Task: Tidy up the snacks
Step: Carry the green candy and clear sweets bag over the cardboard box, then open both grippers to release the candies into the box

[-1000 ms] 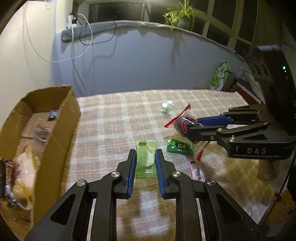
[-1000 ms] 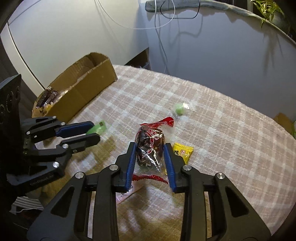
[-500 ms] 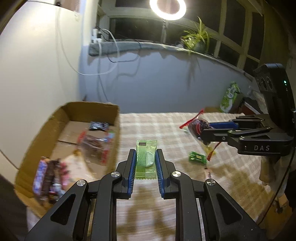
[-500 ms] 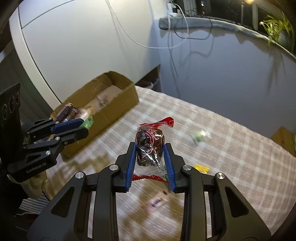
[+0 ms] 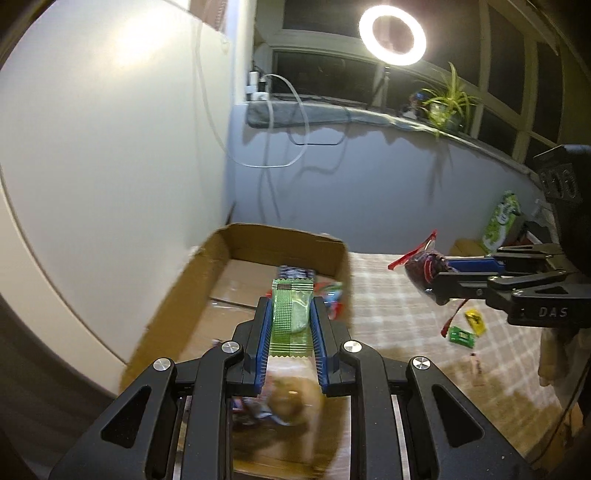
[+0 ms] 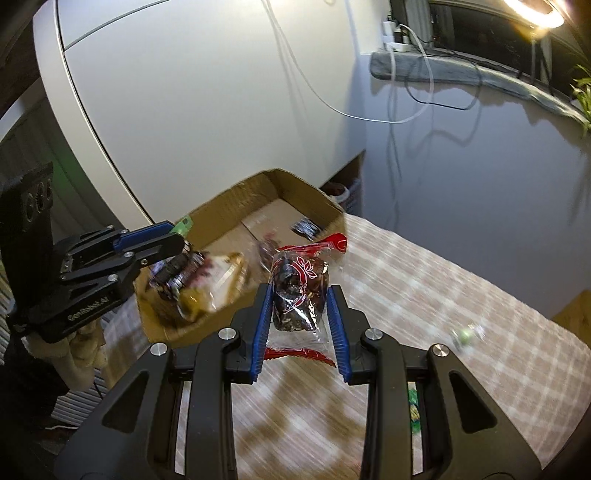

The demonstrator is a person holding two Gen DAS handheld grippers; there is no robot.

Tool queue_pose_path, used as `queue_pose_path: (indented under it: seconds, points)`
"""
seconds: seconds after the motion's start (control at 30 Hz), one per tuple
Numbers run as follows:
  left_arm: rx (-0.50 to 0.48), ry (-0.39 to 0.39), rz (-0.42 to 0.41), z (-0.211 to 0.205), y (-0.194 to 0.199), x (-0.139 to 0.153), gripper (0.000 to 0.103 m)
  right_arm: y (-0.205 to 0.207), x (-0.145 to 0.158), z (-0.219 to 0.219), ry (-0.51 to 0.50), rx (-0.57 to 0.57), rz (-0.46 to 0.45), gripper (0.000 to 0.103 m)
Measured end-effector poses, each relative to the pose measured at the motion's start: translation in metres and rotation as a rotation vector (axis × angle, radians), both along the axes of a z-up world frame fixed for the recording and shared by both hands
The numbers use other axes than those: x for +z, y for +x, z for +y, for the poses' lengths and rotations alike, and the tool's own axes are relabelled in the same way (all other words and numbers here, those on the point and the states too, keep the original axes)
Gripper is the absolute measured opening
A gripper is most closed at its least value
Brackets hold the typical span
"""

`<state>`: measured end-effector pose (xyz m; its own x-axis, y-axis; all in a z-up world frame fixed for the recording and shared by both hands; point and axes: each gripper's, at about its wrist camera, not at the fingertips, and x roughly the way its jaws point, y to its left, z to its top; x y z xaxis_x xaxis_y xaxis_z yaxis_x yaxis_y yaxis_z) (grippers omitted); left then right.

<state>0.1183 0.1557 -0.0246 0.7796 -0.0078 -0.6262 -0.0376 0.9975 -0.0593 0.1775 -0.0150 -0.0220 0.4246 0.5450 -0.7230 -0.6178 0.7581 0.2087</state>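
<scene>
Left wrist view, fingers [image 5: 289, 328] clamping green packet [image 5: 290, 317] lengthwise, long axis pointing toward box [image 5: 258, 236]

- Far ahead of my left jaws and high above them, a ring light [image 5: 392, 36] glows on its thin stand.
- To its right, a potted spider plant [image 5: 448, 101] sits on the grey-padded window ledge [image 5: 332, 114].
- A white charger plug [image 5: 256, 86] stands at the ledge's left end, and its white cable [image 5: 280, 140] loops down the blue-grey wall.
- Beyond my right jaws, a black cable [image 6: 443, 98] hangs from the same ledge.
- Left of both jaws curves a white panel [image 6: 184, 92].
- Under my jaws lies the checked cloth [image 6: 424, 280] covering the desk.
</scene>
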Motion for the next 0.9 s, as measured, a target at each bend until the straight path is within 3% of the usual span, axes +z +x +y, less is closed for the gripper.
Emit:
queue_pose_path:
  seconds: [0.37, 0.9]
  points:
    - [0.051, -0.012, 0.019, 0.036, 0.013, -0.007, 0.019, 0.022, -0.005, 0.059, 0.016, 0.067, 0.015, 0.032]
    - [0.063, -0.028, 0.029, 0.053, 0.026, -0.011, 0.020, 0.051, -0.025, 0.094, 0.016, 0.076, 0.057, 0.032]
